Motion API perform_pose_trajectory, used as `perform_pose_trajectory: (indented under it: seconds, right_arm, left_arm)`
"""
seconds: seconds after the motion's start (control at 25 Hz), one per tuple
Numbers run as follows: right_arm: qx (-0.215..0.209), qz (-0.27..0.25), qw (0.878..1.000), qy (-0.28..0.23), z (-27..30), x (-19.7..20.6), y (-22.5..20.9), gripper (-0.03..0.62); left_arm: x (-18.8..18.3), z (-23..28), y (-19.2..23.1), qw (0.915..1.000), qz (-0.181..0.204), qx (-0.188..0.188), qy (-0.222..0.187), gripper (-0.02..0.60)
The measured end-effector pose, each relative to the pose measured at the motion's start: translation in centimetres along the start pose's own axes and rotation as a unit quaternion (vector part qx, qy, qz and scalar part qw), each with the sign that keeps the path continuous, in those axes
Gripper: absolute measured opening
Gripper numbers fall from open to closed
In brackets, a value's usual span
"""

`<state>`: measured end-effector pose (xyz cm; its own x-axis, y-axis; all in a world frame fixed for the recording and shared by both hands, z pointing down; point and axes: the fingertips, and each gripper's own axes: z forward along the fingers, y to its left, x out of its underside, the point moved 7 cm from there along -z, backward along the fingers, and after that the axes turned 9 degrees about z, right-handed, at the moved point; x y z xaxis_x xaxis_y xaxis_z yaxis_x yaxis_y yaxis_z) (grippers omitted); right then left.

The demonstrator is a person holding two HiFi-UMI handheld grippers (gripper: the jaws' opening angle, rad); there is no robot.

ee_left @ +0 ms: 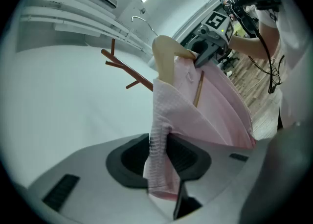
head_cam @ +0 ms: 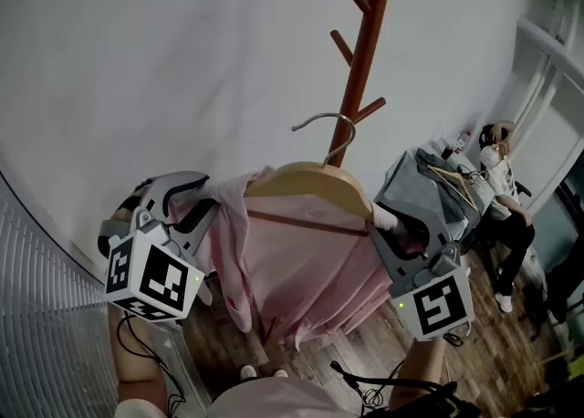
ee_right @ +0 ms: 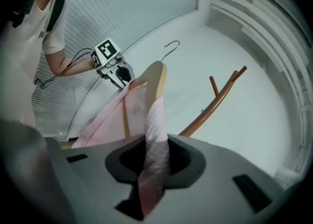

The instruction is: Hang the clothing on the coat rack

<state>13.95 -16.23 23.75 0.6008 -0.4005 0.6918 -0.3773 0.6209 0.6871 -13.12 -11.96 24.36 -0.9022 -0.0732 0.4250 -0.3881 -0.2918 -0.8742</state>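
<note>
- Left gripper (head_cam: 203,206) clamps the shirt (head_cam: 301,270) by one shoulder; the thin cloth could slip free.
- On its hanger (head_cam: 310,183), the shirt hangs mid-air near the rack (head_cam: 365,51); the hook (head_cam: 328,126) may miss a peg (head_cam: 370,110).
- Right gripper (head_cam: 388,223) clamps the other shoulder.

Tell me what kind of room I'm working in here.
Probably a plain indoor workroom or studio rather than a home: a bare white wall, a free-standing coat rack on a wood-look floor, and a seated person waiting nearby.
</note>
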Motion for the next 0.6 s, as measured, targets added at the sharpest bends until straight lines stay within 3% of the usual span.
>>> perform_pose_trajectory:
  seconds: [0.6]
  right_arm:
    - [-0.001,-0.009,1.0,-0.001,-0.02,-0.37,-0.45,0.089]
  left_arm:
    - [-0.26,-0.1,0.55,0.9999,0.007,-0.006,0.004,0.124]
